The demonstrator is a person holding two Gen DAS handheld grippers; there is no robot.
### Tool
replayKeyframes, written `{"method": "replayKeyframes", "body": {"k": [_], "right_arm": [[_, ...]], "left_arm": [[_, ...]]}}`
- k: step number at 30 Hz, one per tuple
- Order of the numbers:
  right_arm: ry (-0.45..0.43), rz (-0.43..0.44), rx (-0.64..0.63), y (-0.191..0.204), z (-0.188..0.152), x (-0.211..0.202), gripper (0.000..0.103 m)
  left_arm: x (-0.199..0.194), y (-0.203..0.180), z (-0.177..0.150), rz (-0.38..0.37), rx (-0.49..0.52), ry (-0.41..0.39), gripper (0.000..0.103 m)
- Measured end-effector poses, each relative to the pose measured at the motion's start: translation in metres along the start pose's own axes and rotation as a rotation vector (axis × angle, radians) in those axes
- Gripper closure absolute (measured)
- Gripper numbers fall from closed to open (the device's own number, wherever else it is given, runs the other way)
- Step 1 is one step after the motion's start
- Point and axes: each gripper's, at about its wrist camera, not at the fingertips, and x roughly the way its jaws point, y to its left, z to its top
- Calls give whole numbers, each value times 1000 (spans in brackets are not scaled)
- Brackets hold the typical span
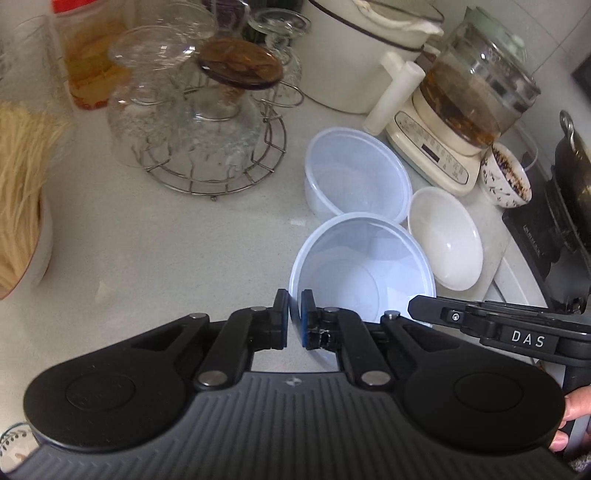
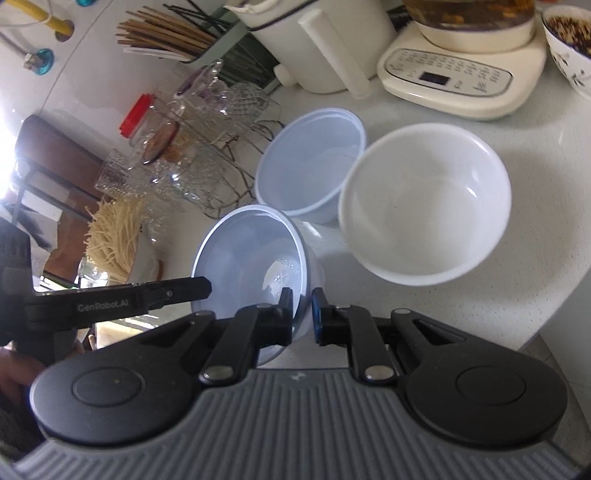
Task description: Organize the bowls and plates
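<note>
Evidently both claws are pinching the same translucent plastic bowl (image 1: 360, 269); the left gripper (image 1: 294, 314) is clamped on the near-left part of its rim, the wall caught between the blue pads, and the right gripper (image 2: 302, 312) is closed on the rim at the opposite side, its fingers straddling the thin wall. To do this step well, the two hands should be rising together and level, since a soft thin-walled bowl will likely be flexing if one side is leading; squeezing harder looks unnecessary. A second plastic bowl (image 1: 356, 173) is sitting just behind the held one, a likely place for nesting it, and a white ceramic bowl (image 1: 445, 236) is resting just beside both. Farther out, the pale speckled countertop (image 1: 155, 236) is carrying a wire rack (image 1: 218, 162) of upturned glasses, a cream electric kettle base (image 1: 432, 151) with a glass pot, a patterned bowl (image 1: 506, 179) of dark contents, and dried noodles (image 1: 22, 177) at the left edge; chopsticks (image 2: 162, 35) are standing near the tiled wall.
</note>
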Motion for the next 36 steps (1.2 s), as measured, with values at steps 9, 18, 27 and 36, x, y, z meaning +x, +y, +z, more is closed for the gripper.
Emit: {"method": "replayKeyframes", "body": {"k": [9, 18, 27, 36], "right_arm": [[8, 5, -72, 30, -8, 3, 90], [74, 4, -95, 45, -27, 19, 90], [123, 10, -92, 43, -37, 27, 90], [161, 5, -98, 41, -37, 37, 90]], "left_arm": [[-25, 29, -30, 0, -96, -32, 95], [-32, 49, -57, 8, -161, -5, 95], [-29, 56, -68, 24, -186, 20, 95], [-22, 52, -66, 50, -176, 17, 95]]}}
